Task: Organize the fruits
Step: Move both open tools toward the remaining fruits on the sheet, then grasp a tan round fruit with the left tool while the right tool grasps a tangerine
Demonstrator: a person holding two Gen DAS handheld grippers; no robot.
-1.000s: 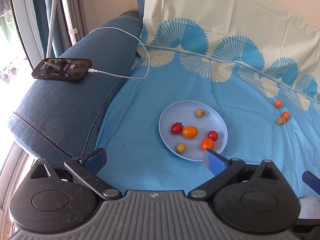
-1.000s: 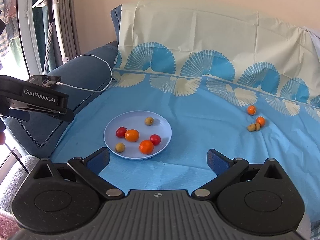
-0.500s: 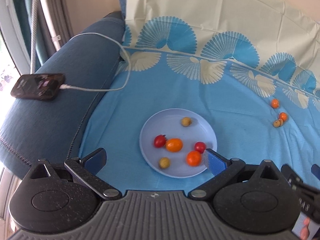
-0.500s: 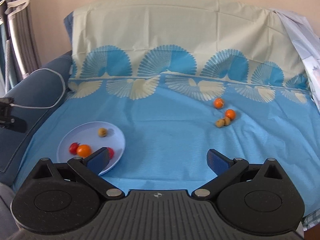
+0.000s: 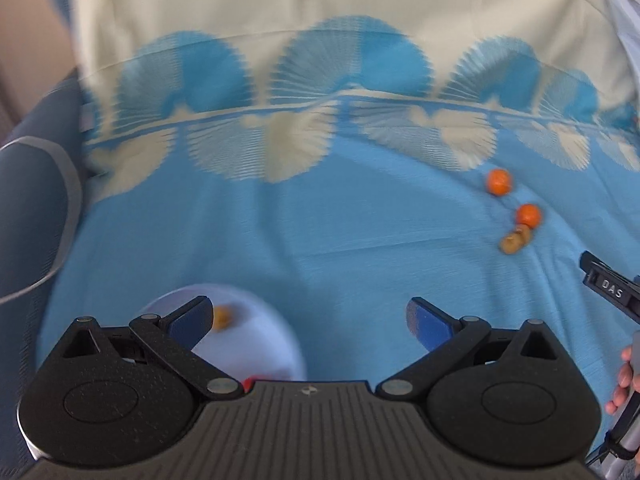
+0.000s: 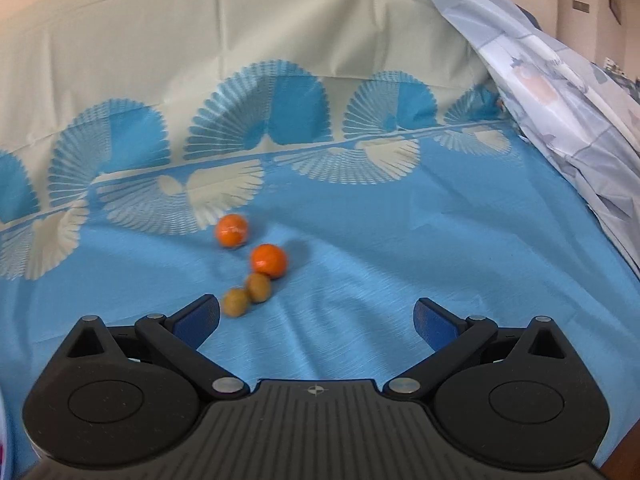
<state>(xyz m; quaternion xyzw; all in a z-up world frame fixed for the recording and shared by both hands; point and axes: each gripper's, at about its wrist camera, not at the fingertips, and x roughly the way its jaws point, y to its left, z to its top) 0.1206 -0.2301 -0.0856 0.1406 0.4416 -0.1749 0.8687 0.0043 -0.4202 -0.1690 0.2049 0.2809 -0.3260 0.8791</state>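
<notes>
Right gripper (image 6: 316,312) is spread wide, empty, and it's the nearer tool to the loose fruit. Four pieces lie on the blue sheet (image 6: 400,240), just ahead of it and left of its centreline: two orange fruits, far one (image 6: 231,231) and near one (image 6: 269,260), then two small olive-brown fruits (image 6: 247,293) touching each other, the near orange one touching or almost touching the upper brown one. The cluster runs as a diagonal line from far-left to near, with the lowest brown fruit just beside the left fingertip (image 6: 200,314), not between the fingers. My read: next grasp needs a small shift left so the pick sits centred in the gap; the touching pair risks a double grab or a nudge and roll. Left gripper (image 5: 308,320) is also spread and empty, hovering over the pale plate (image 5: 256,344), which is blurred; one yellowish fruit (image 5: 222,316) and a sliver of red (image 5: 249,382) show on it. From the left view the loose fruit (image 5: 516,216) lies well apart, far right, so left is the worse choice. Drop target is presumably the plate.
</notes>
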